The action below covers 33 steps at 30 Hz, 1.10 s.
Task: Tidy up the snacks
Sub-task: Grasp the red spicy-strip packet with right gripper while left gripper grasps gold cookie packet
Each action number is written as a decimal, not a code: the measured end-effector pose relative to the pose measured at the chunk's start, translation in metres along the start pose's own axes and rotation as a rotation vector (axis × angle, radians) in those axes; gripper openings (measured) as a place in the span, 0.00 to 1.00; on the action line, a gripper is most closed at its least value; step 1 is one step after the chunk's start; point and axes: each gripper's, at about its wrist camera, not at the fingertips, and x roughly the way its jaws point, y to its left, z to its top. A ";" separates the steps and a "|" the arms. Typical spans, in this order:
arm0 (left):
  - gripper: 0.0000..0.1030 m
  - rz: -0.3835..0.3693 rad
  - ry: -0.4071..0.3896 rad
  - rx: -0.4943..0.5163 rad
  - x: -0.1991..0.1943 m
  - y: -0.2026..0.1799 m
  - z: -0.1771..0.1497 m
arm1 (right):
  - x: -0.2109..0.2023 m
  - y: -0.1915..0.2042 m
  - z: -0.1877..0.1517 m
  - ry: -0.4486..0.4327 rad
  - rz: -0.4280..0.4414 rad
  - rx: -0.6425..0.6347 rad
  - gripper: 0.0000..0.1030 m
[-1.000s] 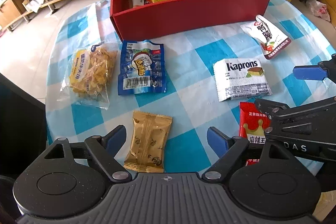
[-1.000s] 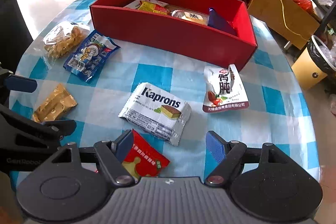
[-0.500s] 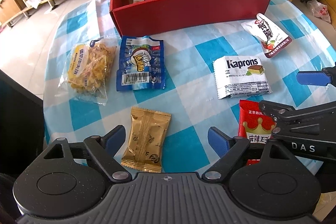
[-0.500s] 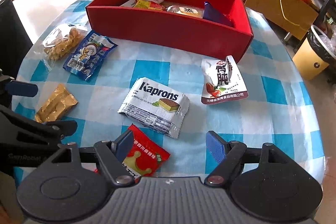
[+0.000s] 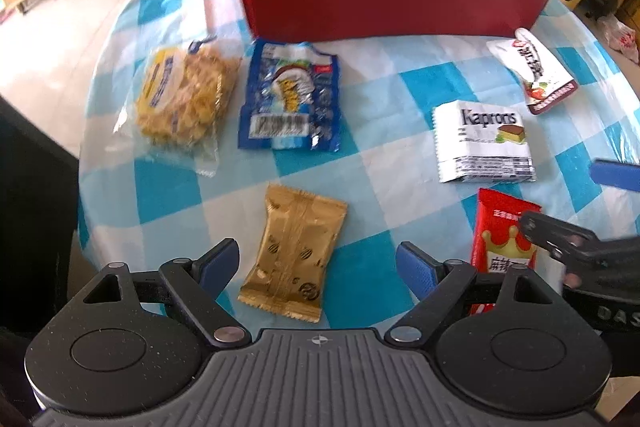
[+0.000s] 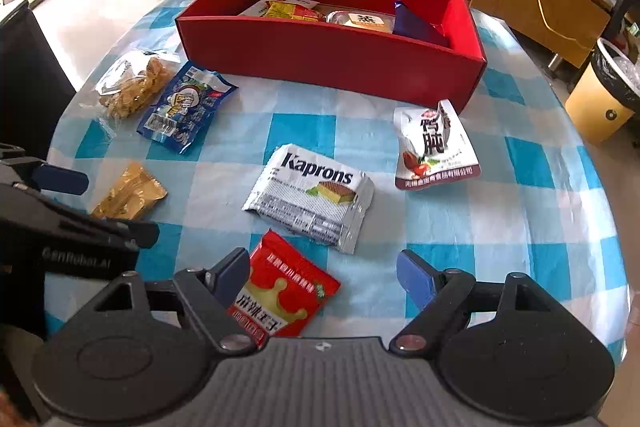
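Checked blue-and-white tablecloth, red box at upper centre, six packets loose below it. Right gripper just widening – jaws apart, empty, red packet lying between, untouched – likely readying a pick. Left gripper also spread, empty, straddling gold packet at lower centre.
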 end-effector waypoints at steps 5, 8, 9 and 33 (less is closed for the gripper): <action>0.87 -0.033 0.059 -0.092 0.011 0.019 0.000 | -0.001 0.002 -0.012 0.025 0.039 0.025 0.74; 0.87 -0.002 0.068 -0.077 0.017 0.017 0.001 | 0.002 0.005 -0.017 0.045 0.053 0.028 0.75; 0.87 0.017 0.071 -0.066 0.020 0.015 0.002 | 0.004 0.006 -0.018 0.053 0.059 0.030 0.75; 0.88 0.007 0.086 -0.005 0.025 0.004 -0.009 | 0.035 -0.017 -0.024 0.129 -0.043 0.083 0.71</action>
